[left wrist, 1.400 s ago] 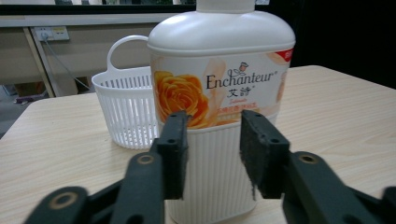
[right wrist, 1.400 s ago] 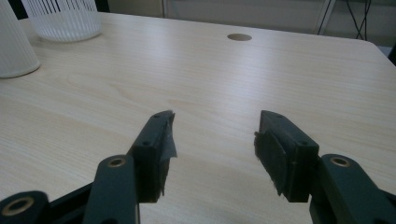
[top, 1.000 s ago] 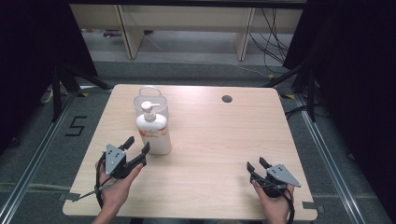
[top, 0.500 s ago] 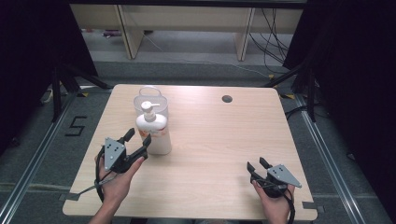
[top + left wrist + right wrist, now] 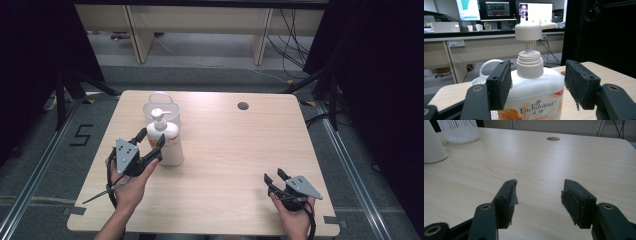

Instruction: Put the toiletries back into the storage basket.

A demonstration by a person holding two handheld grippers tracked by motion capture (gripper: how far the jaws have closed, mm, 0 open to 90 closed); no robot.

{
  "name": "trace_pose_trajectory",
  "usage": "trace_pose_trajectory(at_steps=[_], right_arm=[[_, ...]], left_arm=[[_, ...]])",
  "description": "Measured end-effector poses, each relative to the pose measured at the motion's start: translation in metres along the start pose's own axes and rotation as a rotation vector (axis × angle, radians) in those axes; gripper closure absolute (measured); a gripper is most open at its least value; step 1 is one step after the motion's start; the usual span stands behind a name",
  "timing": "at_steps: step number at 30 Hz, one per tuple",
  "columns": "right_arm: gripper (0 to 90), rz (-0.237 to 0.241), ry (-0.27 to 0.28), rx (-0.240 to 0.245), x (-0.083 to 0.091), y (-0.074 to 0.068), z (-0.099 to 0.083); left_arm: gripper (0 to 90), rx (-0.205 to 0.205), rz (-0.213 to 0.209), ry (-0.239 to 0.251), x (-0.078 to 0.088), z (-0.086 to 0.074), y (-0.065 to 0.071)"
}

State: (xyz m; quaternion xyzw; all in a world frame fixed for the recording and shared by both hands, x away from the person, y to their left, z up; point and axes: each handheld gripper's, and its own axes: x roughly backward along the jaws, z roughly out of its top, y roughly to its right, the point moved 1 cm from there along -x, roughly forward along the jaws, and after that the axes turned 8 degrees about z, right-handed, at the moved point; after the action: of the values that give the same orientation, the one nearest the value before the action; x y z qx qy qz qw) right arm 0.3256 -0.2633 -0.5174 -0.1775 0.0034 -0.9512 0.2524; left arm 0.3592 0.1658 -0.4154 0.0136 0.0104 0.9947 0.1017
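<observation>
Hovering raised beside the pump bottle [image 5: 167, 140], the left gripper [image 5: 149, 141] spreads wide around its shoulders, gripping nothing; the right gripper [image 5: 274, 178], well apart, rests open and empty.

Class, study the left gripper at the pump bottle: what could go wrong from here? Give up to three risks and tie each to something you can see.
1. The left gripper stands open at the shoulder of the pump bottle; closing there, on the sloping part, it might slip upward.
2. The bottle is tall and narrow, so a sideways nudge could tip it.
3. The white basket sits right behind, so a push might knock the bottle into it.
</observation>
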Motion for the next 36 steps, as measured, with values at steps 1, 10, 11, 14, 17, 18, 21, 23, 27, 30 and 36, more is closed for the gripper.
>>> trace_pose_trajectory(at_steps=[1,10,11,14,17,18,21,23,27,30,36], right_arm=[[45.0,0.015,-0.005,-0.003,0.0,0.001,0.0],[44.7,-0.015,-0.032,0.035,0.001,0.001,0.001],[44.7,-0.016,-0.033,0.035,0.001,0.001,0.001],[44.6,-0.006,-0.008,-0.004,-0.001,-0.002,0.0],[44.6,-0.011,-0.018,0.027,-0.001,0.0,0.001],[44.6,-0.006,-0.021,0.026,-0.001,0.0,0.001],[44.4,0.0,-0.019,0.022,-0.001,0.0,0.001],[44.3,-0.005,-0.021,0.021,-0.001,0.0,0.001],[44.2,0.015,-0.022,0.011,-0.002,-0.001,0.001],[44.1,0.015,-0.019,0.016,-0.002,0.0,0.001],[43.6,-0.005,-0.026,0.016,-0.001,-0.001,0.001]], left_arm=[[38.0,0.0,0.001,-0.002,-0.001,0.0,0.0],[38.3,0.0,0.023,0.002,-0.016,0.005,-0.001],[38.3,-0.001,0.025,0.003,-0.017,0.005,-0.001],[38.5,0.008,0.029,0.008,-0.02,0.007,-0.001],[39.2,0.012,0.03,0.013,-0.022,0.009,0.0],[39.5,0.015,0.028,0.012,-0.023,0.011,0.0],[40.1,0.015,0.024,0.016,-0.025,0.014,0.001],[40.5,0.015,0.027,0.016,-0.027,0.017,0.002],[42.0,0.014,0.023,0.01,-0.031,0.021,0.003],[43.4,0.013,0.025,0.002,-0.035,0.024,0.005],[48.0,0.005,0.038,-0.018,-0.042,0.028,0.006]])
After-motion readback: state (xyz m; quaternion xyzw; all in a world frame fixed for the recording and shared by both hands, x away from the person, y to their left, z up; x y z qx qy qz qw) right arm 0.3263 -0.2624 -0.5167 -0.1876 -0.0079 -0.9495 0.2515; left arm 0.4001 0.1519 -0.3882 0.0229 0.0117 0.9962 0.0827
